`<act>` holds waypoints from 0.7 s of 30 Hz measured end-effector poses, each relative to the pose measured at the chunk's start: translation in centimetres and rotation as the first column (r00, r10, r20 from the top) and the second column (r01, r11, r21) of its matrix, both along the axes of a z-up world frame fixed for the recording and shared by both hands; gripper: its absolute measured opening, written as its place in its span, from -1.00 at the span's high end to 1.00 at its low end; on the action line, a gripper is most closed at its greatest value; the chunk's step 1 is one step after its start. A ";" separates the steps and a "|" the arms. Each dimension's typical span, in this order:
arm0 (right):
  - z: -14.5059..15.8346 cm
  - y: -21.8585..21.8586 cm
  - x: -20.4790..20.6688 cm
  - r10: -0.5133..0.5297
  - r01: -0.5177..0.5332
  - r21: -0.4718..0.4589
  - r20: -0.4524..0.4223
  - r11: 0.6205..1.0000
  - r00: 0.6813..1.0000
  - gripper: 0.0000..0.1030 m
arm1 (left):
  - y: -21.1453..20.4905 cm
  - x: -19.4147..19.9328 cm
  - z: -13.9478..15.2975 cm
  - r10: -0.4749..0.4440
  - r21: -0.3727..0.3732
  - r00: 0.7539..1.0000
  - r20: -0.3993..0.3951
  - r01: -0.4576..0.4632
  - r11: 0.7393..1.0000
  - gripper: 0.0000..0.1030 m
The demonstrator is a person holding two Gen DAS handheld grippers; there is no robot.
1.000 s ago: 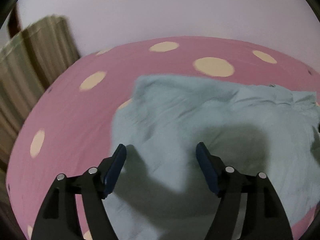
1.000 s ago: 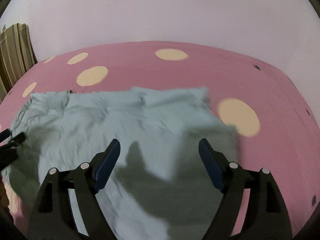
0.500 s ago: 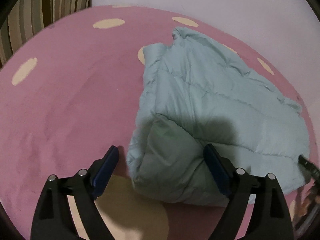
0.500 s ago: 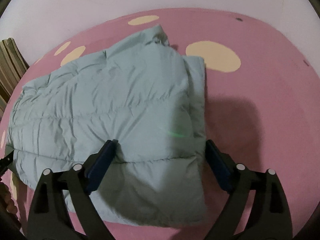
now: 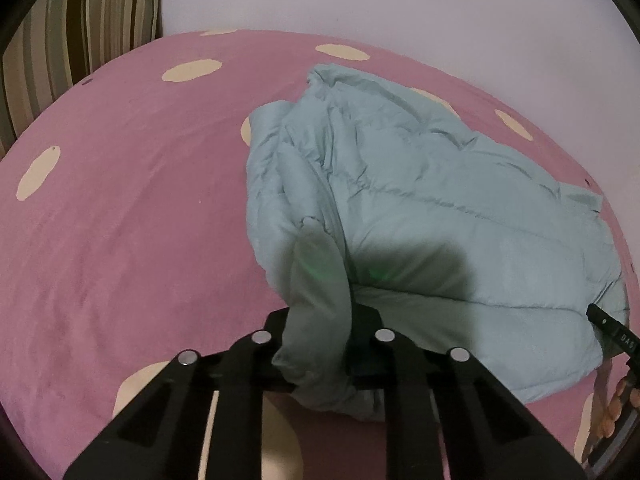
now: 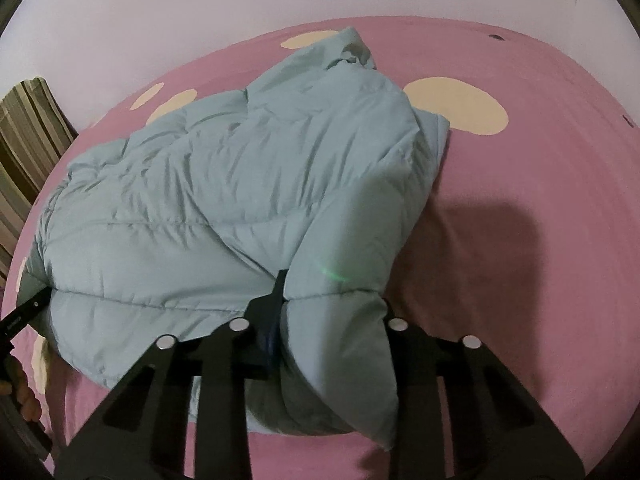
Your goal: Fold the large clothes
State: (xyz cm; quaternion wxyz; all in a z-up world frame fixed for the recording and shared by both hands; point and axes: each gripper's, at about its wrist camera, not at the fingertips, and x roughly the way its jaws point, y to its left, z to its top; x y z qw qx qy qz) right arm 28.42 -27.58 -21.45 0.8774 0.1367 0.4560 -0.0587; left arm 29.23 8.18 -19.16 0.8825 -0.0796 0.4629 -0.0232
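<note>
Quilted pale-blue puffer jacket (image 5: pixel 420 200) on pink dotted bedsheet (image 5: pixel 120 240); my left gripper (image 5: pixel 320 320) and right gripper (image 6: pixel 320 320) jaws each pinch bunched hem.

Bed (image 5: pixel 120 220) covered in pink sheet with cream polka dots, spreading ahead of claw. Plain pale wall (image 5: pixel 400 8) behind bed, beyond far edge. Striped brown-green curtain (image 5: pixel 80 32) at far left of claw. Light dim, indoor; soft shadows on sheet.
</note>
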 end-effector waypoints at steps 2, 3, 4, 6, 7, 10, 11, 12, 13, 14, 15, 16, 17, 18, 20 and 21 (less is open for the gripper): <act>0.0 0.0 -0.1 -0.001 0.001 0.003 0.007 1.000 1.000 0.52 | 0.2 -0.2 0.2 -0.003 -0.001 1.000 0.005 0.003 1.000 0.72; 0.1 0.0 -0.1 -0.002 0.002 0.005 0.011 1.000 1.000 0.54 | 0.2 -0.2 0.3 -0.006 0.004 1.000 0.009 0.006 1.000 0.73; 0.2 0.0 -0.2 -0.003 0.002 0.007 0.013 1.000 1.000 0.57 | 0.1 -0.2 0.4 -0.008 0.009 1.000 0.011 0.008 1.000 0.74; 0.4 0.0 -0.2 -0.004 0.004 0.016 0.018 1.000 1.000 0.59 | 0.1 -0.4 0.6 -0.009 0.019 1.000 0.022 0.009 1.000 0.75; 0.4 -0.1 -0.2 -0.004 0.004 0.019 0.018 1.000 1.000 0.60 | 0.1 -0.7 0.8 -0.008 0.017 1.000 0.025 0.007 1.000 0.76; 0.6 -0.2 -0.8 -0.008 0.007 0.038 0.019 0.999 1.000 0.61 | 0.6 -1.4 1.1 0.003 -0.008 1.000 0.021 -0.003 1.000 0.76; 0.6 -0.1 -1.2 -0.007 0.006 0.045 0.018 0.999 1.000 0.62 | 0.7 -1.6 1.2 0.006 -0.014 1.000 0.018 -0.006 1.000 0.76; 0.7 0.0 -1.7 -0.006 0.005 0.052 0.016 0.999 1.000 0.62 | 0.9 -2.1 1.4 0.013 -0.022 1.000 0.014 -0.012 1.000 0.76; 0.8 0.0 -2.0 -0.003 0.002 0.057 0.014 0.998 1.000 0.62 | 1.1 -2.5 1.5 0.016 -0.027 1.000 0.013 -0.016 1.000 0.77; 0.9 0.2 -2.5 0.000 -0.001 0.060 0.013 0.998 1.000 0.63 | 1.1 -2.9 1.8 0.020 -0.030 1.000 0.011 -0.019 0.999 0.77; 1.0 0.4 -3.3 0.003 -0.004 0.066 0.010 0.998 1.000 0.63 | 1.0 -3.1 2.0 0.022 -0.033 1.000 0.011 -0.022 0.999 0.77; 1.0 0.5 -3.8 0.004 -0.005 0.070 0.007 0.998 1.000 0.63 | 1.0 -3.6 2.2 0.023 -0.037 1.000 0.011 -0.023 0.999 0.77; 1.1 0.6 -4.4 0.005 -0.005 0.077 0.006 0.997 1.000 0.63 | 1.0 -4.0 2.4 0.024 -0.044 1.000 0.011 -0.024 0.999 0.77; 1.2 0.8 -5.3 0.005 -0.006 0.085 0.005 0.996 1.000 0.63 | 0.9 -4.3 2.6 0.025 -0.047 1.000 0.010 -0.024 0.999 0.77; 1.3 1.3 -6.5 0.011 -0.012 0.091 0.002 0.996 1.000 0.63 | 0.8 -5.0 3.0 0.024 -0.050 1.000 0.009 -0.023 0.998 0.77; 1.4 1.6 -7.2 0.017 -0.017 0.092 0.000 0.996 1.000 0.63 | 0.8 -5.5 3.3 0.025 -0.052 1.000 0.007 -0.024 0.998 0.77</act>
